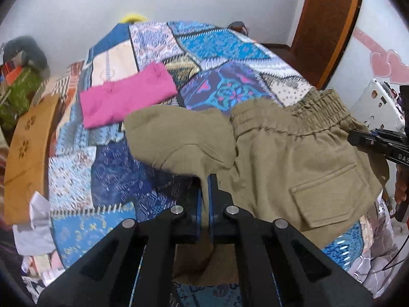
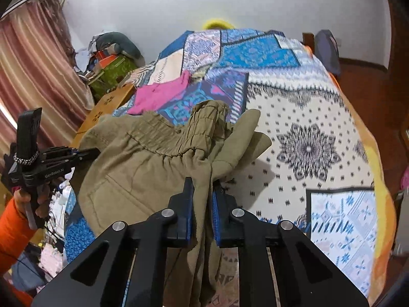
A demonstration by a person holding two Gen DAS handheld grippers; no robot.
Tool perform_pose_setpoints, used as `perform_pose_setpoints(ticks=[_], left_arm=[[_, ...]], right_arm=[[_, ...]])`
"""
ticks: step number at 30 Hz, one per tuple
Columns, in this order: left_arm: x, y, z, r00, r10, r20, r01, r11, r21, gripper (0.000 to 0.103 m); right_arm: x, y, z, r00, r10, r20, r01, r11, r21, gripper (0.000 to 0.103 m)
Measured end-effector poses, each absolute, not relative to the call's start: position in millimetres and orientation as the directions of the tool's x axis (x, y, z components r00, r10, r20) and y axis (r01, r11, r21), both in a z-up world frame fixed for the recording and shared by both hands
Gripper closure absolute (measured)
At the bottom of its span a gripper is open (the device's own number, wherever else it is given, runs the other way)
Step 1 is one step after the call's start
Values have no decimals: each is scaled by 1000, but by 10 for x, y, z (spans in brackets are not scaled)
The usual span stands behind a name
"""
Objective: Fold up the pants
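Observation:
Khaki pants (image 1: 286,158) with an elastic waistband and a flap pocket hang over the near end of a patchwork-covered bed (image 1: 217,51). My left gripper (image 1: 205,186) is shut on a fold of the khaki cloth. My right gripper (image 2: 203,189) is shut on the bunched pants (image 2: 143,158) near the waistband. Each gripper shows in the other's view: the right one (image 1: 358,136) at the right edge, pinching the waistband side; the left one (image 2: 94,151) at the left, pinching the cloth. The pants are held up between them, the legs draped forward.
A folded pink garment (image 1: 125,97) lies on the bed beyond the pants; it also shows in the right wrist view (image 2: 158,93). A wooden footboard (image 1: 28,158) stands at the left. Clutter piles (image 1: 23,76) sit by the wall. A wooden door (image 1: 329,25) is at right.

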State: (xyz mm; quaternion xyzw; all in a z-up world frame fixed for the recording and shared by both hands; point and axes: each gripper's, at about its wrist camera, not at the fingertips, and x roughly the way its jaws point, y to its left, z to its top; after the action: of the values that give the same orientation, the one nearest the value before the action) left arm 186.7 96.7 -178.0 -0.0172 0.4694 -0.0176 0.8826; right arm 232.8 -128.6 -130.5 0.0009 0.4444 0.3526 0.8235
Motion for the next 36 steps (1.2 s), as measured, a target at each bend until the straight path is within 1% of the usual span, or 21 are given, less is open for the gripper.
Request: perform_pose_setpoints(ticks=[8, 12, 17, 20, 25, 30, 34, 36], left_arm=[[1875, 896, -1432, 620, -36, -784, 47, 999, -9, 101], [1901, 958, -1281, 647, -29, -762, 35, 999, -8, 102], [1979, 1099, -1121, 671, -35, -741, 22, 999, -28, 103], [2037, 1184, -1134, 664, -36, -747, 11, 999, -39, 103], [2059, 1308, -1316, 640, -38, -767, -9, 998, -57, 103], [2026, 1446, -1510, 627, -3, -779, -50, 998, -44, 103], [2042, 1575, -1529, 628, -12, -778, -66, 995, -69, 103], [2058, 1614, -1516, 631, -7, -775, -74, 995, -69, 103]], right_arm=[[2349, -1124, -957, 406, 590, -698, -634, 732, 250, 93], [2411, -1005, -765, 429, 602, -674, -656, 720, 226, 93], [2515, -844, -653, 441, 611, -657, -680, 706, 199, 93], [2570, -740, -657, 433, 611, -663, -695, 695, 186, 93], [2644, -708, -870, 400, 606, -688, -690, 693, 209, 93], [2705, -710, -1086, 383, 598, -704, -668, 706, 236, 93], [2775, -696, -1040, 373, 618, -692, -661, 701, 270, 94], [2774, -629, -958, 378, 625, -683, -677, 690, 256, 94]])
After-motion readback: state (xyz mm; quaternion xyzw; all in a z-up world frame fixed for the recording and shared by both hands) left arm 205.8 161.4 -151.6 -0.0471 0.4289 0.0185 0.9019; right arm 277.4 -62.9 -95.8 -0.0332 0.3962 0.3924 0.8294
